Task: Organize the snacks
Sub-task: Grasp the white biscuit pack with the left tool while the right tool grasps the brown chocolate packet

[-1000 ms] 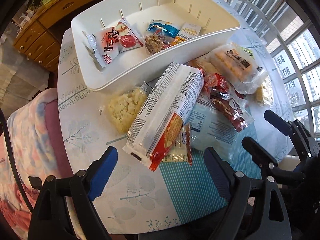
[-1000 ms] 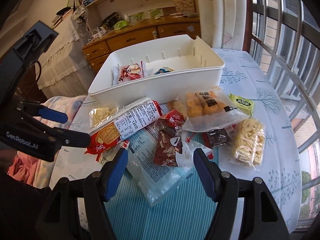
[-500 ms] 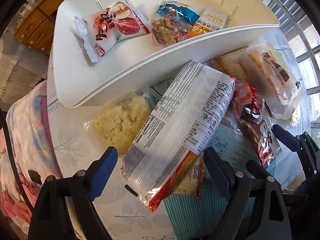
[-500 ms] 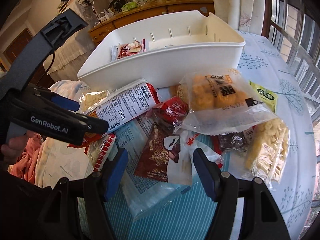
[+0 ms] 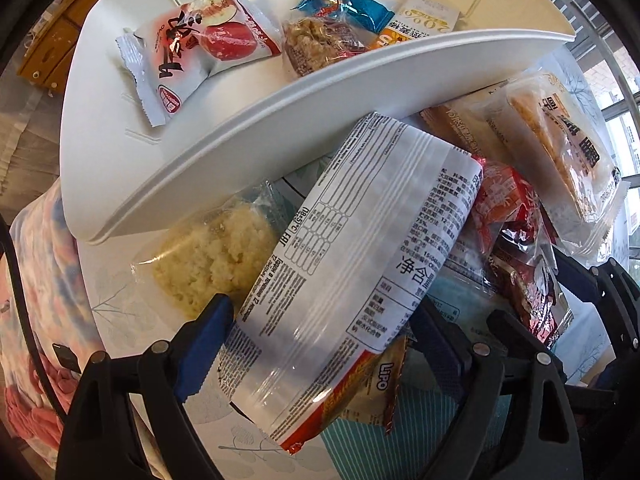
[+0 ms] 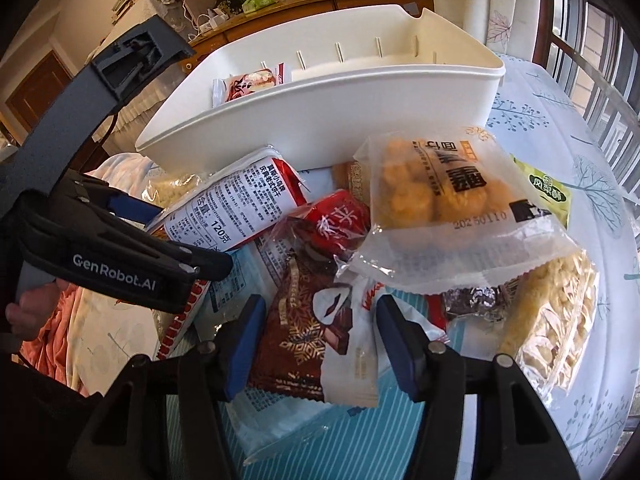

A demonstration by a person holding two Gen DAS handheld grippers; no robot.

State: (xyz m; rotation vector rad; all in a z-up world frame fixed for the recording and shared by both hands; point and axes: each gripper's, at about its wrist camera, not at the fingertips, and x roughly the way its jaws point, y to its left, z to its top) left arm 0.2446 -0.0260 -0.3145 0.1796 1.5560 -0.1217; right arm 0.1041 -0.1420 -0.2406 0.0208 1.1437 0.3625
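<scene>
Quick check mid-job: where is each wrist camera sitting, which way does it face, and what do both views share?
Left wrist: on the left gripper, low over the table, facing the white bin; its open fingers straddle the biscuit pack.
Right wrist: on the right gripper, facing the same bin; open fingers flank a brown chocolate packet; the person's hand shows at left.
Shared: bin, biscuit pack, each other's gripper.

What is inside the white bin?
In the white bin: an apple-print packet, a blue-wrapped granola bar and an orange-and-white sachet. The near wall hides anything lying close behind it.
</scene>
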